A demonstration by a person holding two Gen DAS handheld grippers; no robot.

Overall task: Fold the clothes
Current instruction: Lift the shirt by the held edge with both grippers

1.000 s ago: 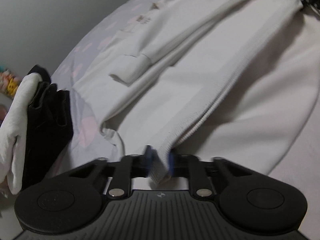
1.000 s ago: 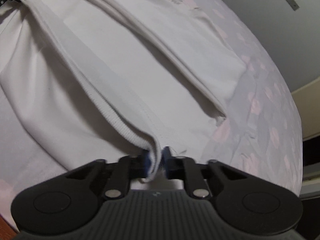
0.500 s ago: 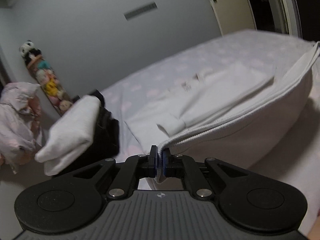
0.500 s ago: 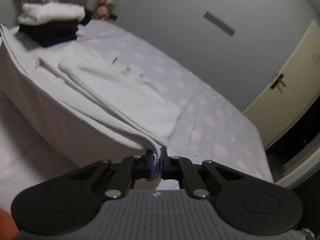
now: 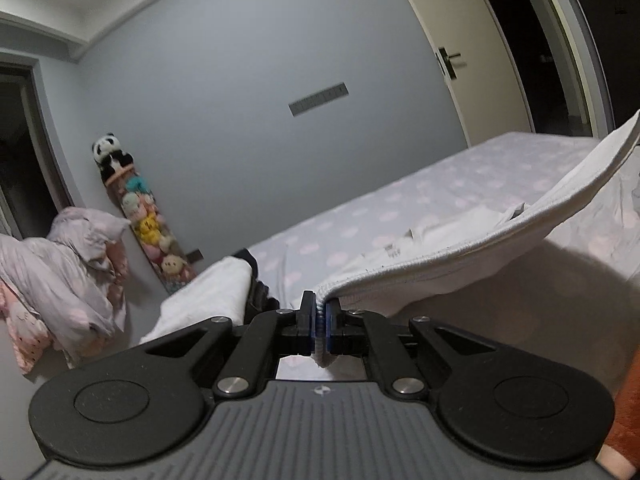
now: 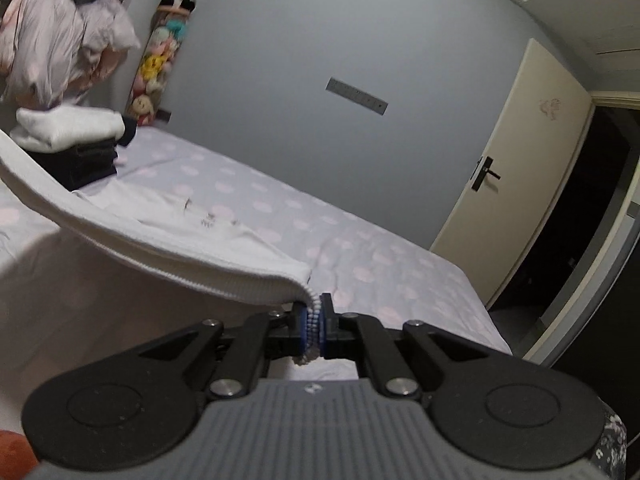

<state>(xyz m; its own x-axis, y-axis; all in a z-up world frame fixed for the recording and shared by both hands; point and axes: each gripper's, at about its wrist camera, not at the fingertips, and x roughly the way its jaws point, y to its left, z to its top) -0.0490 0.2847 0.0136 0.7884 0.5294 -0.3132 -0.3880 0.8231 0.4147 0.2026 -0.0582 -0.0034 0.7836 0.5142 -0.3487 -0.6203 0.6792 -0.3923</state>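
A white sweatshirt (image 5: pixel 460 272) lies on the bed with its ribbed hem lifted off the sheet. My left gripper (image 5: pixel 319 320) is shut on the hem's left corner. The hem stretches up and to the right, out of the left wrist view. In the right wrist view the same white sweatshirt (image 6: pixel 120 276) hangs from its hem, and my right gripper (image 6: pixel 314 326) is shut on the right corner. The upper part of the garment, with a folded sleeve, still rests flat on the sheet behind the raised hem.
The bed (image 6: pixel 360 248) has a lilac sheet with pink dots. A stack of folded white and black clothes (image 5: pixel 216 292) (image 6: pixel 72 140) sits at its far left corner. Crumpled bedding (image 5: pixel 60 268) and a column of soft toys (image 5: pixel 148 224) stand by the wall. A door (image 6: pixel 516 184) is open at right.
Both grippers have risen, lifting the hem off the bed. The views swung from looking down at the garment to looking across the bed at the wall.
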